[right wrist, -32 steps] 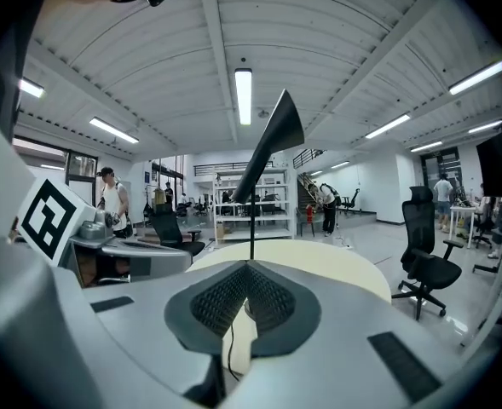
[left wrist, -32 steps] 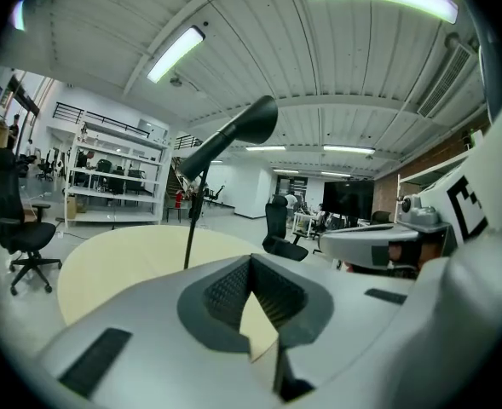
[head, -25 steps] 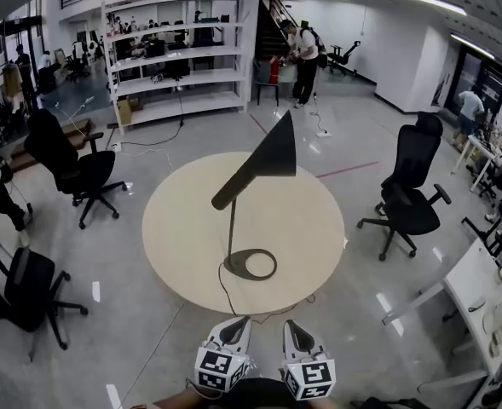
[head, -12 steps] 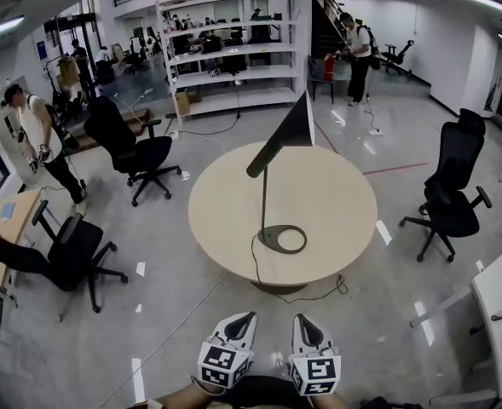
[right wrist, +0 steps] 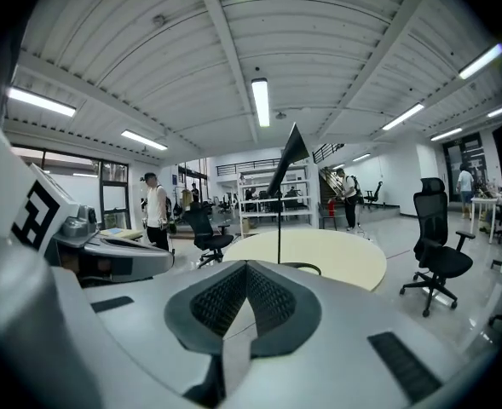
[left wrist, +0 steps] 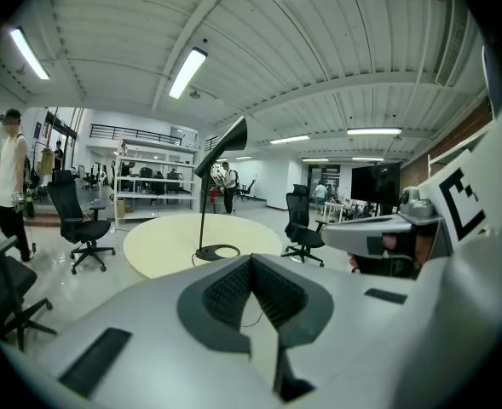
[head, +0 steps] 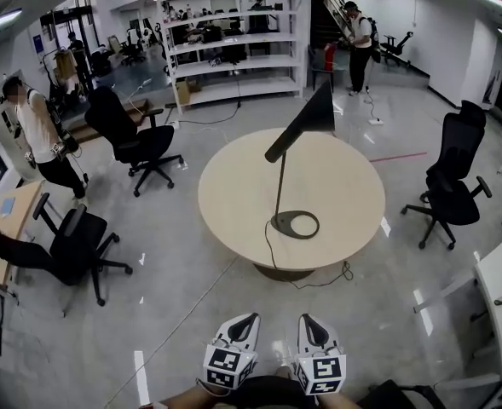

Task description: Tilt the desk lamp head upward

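Table and lamp sit further right and higher in the head view than a second ago; both grippers stay low, close to the body. Left gripper and right gripper: jaws pressed together, nothing between them, per both gripper views.

Desk lamp stands on the round table, well ahead of the fingertips, out of reach. Lamp head, a dark tilted cone on top of the stem, is high beyond both tips.

Step looks like approach, no contact yet. Next likely needs: close in, open one gripper's jaws, take the head, maybe steady the ring base with the other.

Power cable drops off the table edge nearest the fingers, so snag risk. Office chair is far right of the tips, second chair and a person far left. Straight path looks free.
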`<state>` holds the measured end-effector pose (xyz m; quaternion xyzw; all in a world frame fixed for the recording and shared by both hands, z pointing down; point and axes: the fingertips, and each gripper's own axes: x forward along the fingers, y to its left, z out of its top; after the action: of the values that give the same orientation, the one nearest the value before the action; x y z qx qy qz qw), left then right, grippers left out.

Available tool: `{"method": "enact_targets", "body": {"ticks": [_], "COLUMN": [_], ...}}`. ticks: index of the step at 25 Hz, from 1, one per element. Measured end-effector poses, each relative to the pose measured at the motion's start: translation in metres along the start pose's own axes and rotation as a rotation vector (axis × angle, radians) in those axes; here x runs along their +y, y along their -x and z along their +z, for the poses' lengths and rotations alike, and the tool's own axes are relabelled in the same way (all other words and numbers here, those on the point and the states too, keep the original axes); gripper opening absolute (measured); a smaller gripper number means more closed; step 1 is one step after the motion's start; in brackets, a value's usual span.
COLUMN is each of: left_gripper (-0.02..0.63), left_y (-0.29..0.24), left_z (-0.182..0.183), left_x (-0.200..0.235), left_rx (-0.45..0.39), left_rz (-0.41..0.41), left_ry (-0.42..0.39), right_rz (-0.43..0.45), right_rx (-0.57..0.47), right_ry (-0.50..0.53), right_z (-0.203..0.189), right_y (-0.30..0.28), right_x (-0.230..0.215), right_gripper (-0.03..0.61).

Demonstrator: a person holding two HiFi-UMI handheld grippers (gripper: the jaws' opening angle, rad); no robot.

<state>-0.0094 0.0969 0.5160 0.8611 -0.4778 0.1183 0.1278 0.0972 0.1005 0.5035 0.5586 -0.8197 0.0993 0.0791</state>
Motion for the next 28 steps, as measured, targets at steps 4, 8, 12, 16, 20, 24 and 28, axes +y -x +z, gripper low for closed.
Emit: {"method": "enact_targets", "body": {"ticks": [4,8,12,16,20,24,28], "left_gripper": [0.046,0.046,0.046,0.046,0.046,0.046,0.046], "left_y": [0.029,0.045,0.054,0.056,0.062,0.063,0.063], "left_z": [-0.006,-0.009,-0.020,-0.029,-0.025,-0.011,-0.005], "left_x": [0.032,0.047,0.049,0.053,0.057,0.062,0.057], "left_rx": [0.010,0.010,0.016,0.014,0.003,-0.027,-0.035], "left_rz": [-0.026,-0.070,-0.115,-0.123,-0.097,-0.062,-0.058], "left_ry": [0.006,0.000,-0.007,-0.005,-0.001,0.008,0.009], "right_rz": [-0.028,-0.048,-0.095,-0.139,-0.157,-0.165,-0.170], "right_rx": [0.016,0.049,0.084,0.091,0.087,0.064,0.046], "right_ry": [0.007,0.000,0.002,-0.013,-0.028,-0.031,-0.018], "right_z": [0.002,-0.008,-0.023,-0.032,-0.032,-0.023,-0.014], "right_y": [-0.004,-0.001,0.005,0.007,0.013,0.013,0.015], "right_x": [0.046,0.078,0.091,0.089,0.087,0.080,0.074], "right_gripper": [0.015,0.015,0.015,0.015,0.014,0.014,0.014]}}
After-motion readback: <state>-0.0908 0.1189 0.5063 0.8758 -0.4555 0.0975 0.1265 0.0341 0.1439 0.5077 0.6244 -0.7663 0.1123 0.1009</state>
